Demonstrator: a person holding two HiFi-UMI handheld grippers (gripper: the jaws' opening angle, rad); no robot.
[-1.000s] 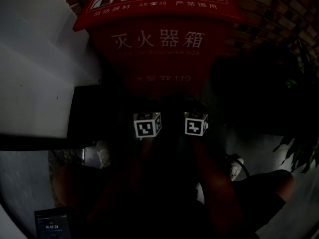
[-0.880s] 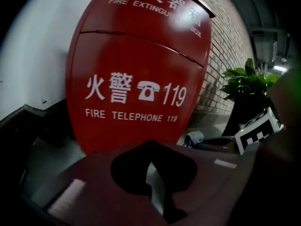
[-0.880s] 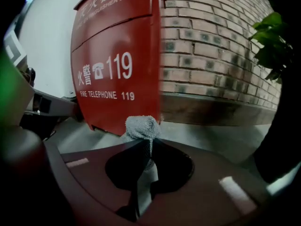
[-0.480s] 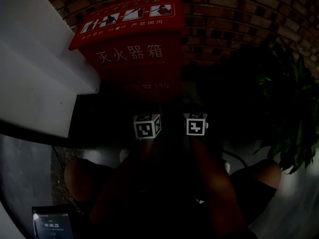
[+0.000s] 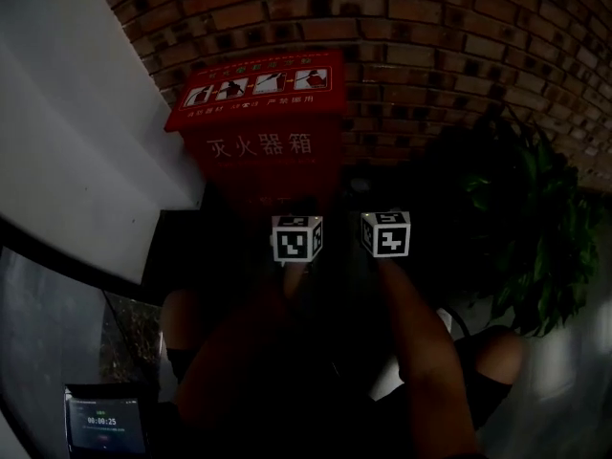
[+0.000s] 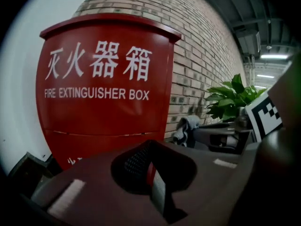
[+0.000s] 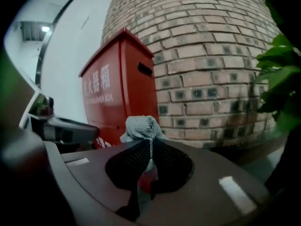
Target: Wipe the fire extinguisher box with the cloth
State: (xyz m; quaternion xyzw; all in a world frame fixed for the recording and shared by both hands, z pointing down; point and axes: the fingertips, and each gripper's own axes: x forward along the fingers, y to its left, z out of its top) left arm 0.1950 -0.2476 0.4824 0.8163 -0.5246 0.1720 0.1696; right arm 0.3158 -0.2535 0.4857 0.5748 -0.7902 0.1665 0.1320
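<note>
The red fire extinguisher box (image 5: pixel 258 132) stands against the brick wall, with white Chinese lettering on its front (image 6: pixel 103 79). Both grippers are held side by side, low in front of it and apart from it. My left gripper (image 5: pixel 304 207) is shut, and nothing shows between its jaws (image 6: pixel 149 147). To the right of it, my right gripper (image 5: pixel 371 199) is shut on a grey cloth (image 7: pixel 141 127), which bunches above its jaws (image 7: pixel 151 145). The left gripper view shows that cloth (image 6: pixel 186 128) hanging off to the right of the box.
A brick wall (image 5: pixel 459 55) runs behind and to the right of the box. A green potted plant (image 5: pixel 535 228) stands on the right. A white wall (image 5: pixel 86 113) slants along the left. A phone with a timer (image 5: pixel 105 419) sits at bottom left.
The head view has tilted up and drawn back, so the box looks smaller and higher with more brick wall showing. Both grippers stay side by side, shifted slightly to the right.
</note>
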